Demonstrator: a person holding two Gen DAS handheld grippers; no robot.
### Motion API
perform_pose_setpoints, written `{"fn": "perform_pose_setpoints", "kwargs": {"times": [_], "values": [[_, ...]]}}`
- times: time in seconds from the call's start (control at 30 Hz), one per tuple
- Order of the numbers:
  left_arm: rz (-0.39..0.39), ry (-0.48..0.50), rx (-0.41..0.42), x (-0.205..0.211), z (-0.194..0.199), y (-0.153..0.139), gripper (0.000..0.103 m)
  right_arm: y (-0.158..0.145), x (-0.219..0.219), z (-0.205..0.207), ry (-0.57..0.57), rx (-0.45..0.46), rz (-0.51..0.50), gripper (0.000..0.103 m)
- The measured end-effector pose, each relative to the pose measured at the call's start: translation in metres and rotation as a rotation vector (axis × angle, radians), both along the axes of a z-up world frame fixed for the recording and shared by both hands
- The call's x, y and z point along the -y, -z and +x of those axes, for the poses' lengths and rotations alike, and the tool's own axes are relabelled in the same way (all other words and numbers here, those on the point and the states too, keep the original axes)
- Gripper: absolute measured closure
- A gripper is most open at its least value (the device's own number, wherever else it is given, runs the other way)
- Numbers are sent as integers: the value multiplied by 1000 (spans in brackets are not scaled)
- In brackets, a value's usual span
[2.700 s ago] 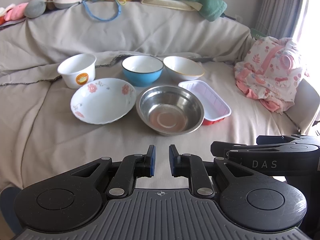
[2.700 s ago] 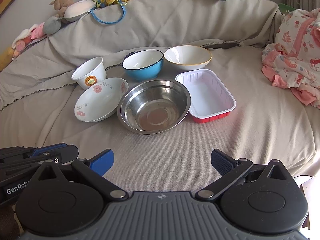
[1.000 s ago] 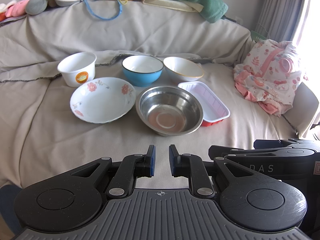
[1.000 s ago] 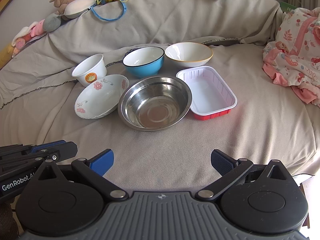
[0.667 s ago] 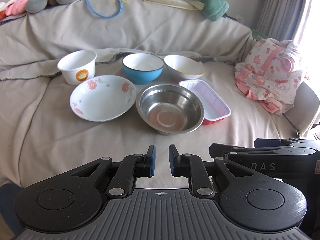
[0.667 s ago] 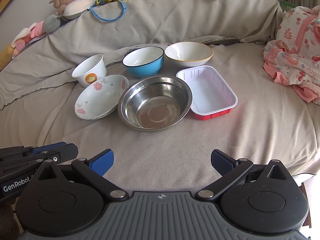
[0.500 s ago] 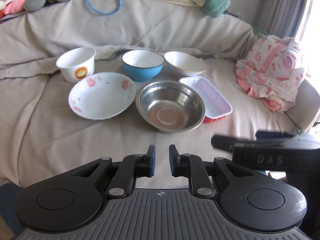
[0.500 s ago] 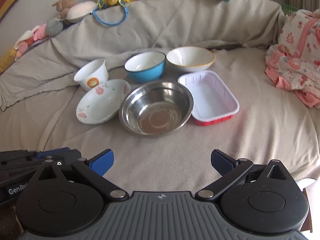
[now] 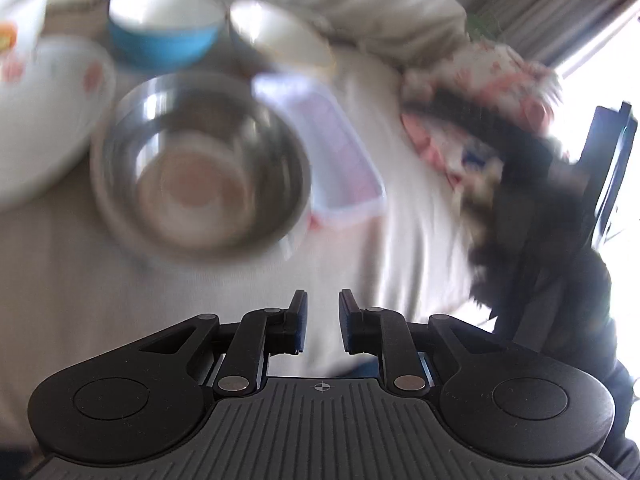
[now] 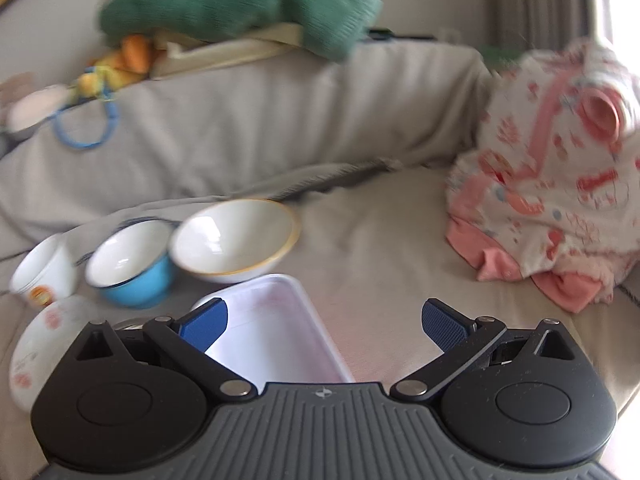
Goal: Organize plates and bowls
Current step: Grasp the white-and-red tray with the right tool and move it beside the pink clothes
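While both views smear with motion, the left hand-held gripper (image 9: 323,326) hangs over bare sofa cover (image 9: 120,300) with its jaws nearly together, having just eased apart slightly, nothing between them. Ahead sits the steel bowl (image 9: 200,164), the white tray (image 9: 340,152) touching its right side. The right hand-held gripper (image 10: 324,322) is spread wide above that tray, gripping nothing; the cream bowl (image 10: 236,236) and blue bowl (image 10: 132,268) stand behind.
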State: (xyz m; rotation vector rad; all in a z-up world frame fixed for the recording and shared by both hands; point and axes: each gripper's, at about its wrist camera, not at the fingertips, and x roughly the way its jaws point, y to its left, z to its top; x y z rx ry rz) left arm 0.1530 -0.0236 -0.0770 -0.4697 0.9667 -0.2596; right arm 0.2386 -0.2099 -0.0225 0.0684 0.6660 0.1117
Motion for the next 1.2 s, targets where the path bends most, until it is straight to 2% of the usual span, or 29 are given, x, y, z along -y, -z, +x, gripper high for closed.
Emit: {"fn": "perform_pose_setpoints", "kwargs": {"times": [0.1, 0.17, 0.23, 0.3, 0.37, 0.47, 0.53, 0.6, 0.73, 0.8, 0.87, 0.93, 1.0, 1.2], "values": [[87, -26, 107, -5, 43, -26, 83, 24, 23, 16, -1, -72, 96, 0], [114, -83, 131, -12, 76, -35, 83, 36, 34, 20, 20, -107, 132, 0], [114, -111, 131, -16, 107, -34, 83, 46, 41, 17, 69, -113, 128, 0], [141, -114, 106, -13, 136, -24, 83, 53, 43, 13, 103, -112, 103, 0], [167, -114, 61, -11, 157, -11, 83, 61, 44, 11, 82, -137, 118, 0], [195, -117, -15, -13, 175, 8, 83, 77, 51, 14, 39, -222, 253, 3], [211, -120, -50, -15, 181, 18, 83, 87, 54, 18, 12, -271, 330, 12], [208, -118, -78, -16, 188, 25, 83, 94, 52, 20, -27, -305, 378, 15], [189, -90, -105, -6, 199, 31, 82, 98, 51, 21, -84, -302, 433, 17], [152, -70, -114, 4, 206, 32, 82, 98, 57, 24, -113, -310, 503, 17], [82, -38, -137, 19, 214, 37, 82, 97, 64, 25, -124, -300, 546, 17], [28, 5, -150, 39, 221, 43, 82, 92, 71, 25, -118, -263, 523, 17], [10, 44, -141, 58, 230, 47, 82, 85, 79, 28, -110, -216, 471, 17], [57, 107, -90, 84, 247, 41, 81, 80, 101, 49, -37, -187, 398, 17]]}}
